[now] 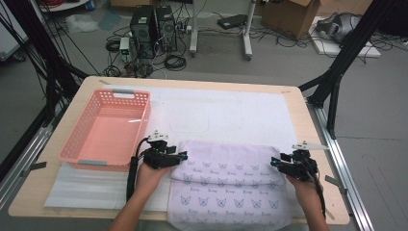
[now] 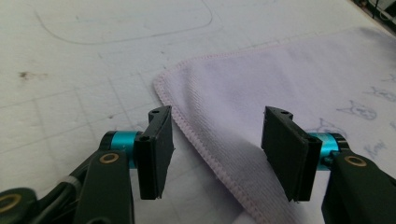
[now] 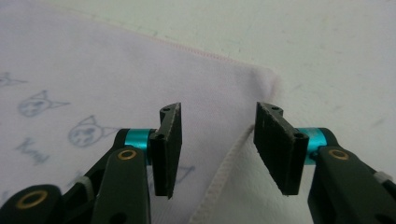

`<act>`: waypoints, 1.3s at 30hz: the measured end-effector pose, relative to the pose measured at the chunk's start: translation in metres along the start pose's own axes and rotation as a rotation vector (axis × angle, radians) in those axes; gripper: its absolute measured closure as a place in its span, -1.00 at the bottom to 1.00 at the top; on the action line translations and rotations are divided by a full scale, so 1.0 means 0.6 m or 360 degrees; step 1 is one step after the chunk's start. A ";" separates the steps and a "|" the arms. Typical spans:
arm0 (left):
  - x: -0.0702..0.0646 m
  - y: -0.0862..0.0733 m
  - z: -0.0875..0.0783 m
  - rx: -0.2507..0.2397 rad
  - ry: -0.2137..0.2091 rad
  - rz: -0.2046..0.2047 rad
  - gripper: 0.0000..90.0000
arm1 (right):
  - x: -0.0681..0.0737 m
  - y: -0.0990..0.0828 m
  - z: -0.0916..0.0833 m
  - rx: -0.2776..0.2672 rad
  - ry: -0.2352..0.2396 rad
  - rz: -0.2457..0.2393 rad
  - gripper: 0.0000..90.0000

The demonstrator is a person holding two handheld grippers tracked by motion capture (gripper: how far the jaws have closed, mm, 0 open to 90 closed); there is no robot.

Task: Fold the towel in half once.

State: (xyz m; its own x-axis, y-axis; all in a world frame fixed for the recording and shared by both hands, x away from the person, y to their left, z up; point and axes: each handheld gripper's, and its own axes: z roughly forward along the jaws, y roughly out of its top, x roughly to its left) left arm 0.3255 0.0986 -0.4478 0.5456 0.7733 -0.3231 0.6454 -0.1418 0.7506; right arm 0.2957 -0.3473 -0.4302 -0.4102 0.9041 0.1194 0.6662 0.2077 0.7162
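Towel lies folded once; left gripper and right gripper stand released over its corners; further folds and pink basket placement likely remain.

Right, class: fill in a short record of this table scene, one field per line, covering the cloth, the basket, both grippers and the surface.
Cloth: pale lilac towel with a cat-face print, folded over, near edge hanging past the table
Basket: pink basket, to the left of the towel
Left gripper: at the fold's left corner, jaws apart, hem between them, not pinched
Right gripper: at the fold's right corner, jaws apart, nothing gripped
Surface: white mat on a wooden table
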 end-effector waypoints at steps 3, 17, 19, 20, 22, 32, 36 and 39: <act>-0.004 -0.001 0.005 0.0007 0.0023 0.0001 0.14 | 0.000 0.002 0.013 0.0050 0.0015 -0.0022 0.59; -0.031 -0.005 -0.057 -0.0209 -0.0037 0.0135 0.92 | -0.001 -0.016 -0.067 -0.0195 0.0093 -0.0037 0.95; -0.036 -0.010 -0.070 -0.0234 -0.0067 0.0154 0.91 | 0.005 -0.022 -0.082 -0.0220 0.0112 -0.0061 0.96; -0.038 -0.013 -0.076 -0.0245 -0.0077 0.0153 0.90 | 0.008 -0.025 -0.088 -0.0223 0.0116 -0.0075 0.96; -0.042 -0.021 -0.089 -0.0252 -0.0095 0.0164 0.89 | 0.015 -0.031 -0.099 -0.0243 0.0128 -0.0093 0.96; -0.042 -0.052 -0.141 -0.0327 -0.0126 0.0159 0.91 | 0.025 -0.051 -0.147 -0.0281 0.0160 -0.0108 0.98; -0.037 -0.075 -0.127 -0.0166 -0.0141 0.0122 0.88 | 0.029 -0.061 -0.140 -0.0108 0.0134 -0.0132 0.99; -0.033 -0.082 -0.113 -0.0086 -0.0160 0.0094 0.51 | 0.028 -0.072 -0.125 -0.0039 0.0088 -0.0156 0.86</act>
State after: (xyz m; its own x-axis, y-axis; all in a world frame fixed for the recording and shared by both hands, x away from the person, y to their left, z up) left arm 0.2469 0.1322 -0.4394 0.6346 0.6982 -0.3313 0.5821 -0.1499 0.7992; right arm 0.2131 -0.3690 -0.4076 -0.5071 0.8577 0.0852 0.6059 0.2845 0.7430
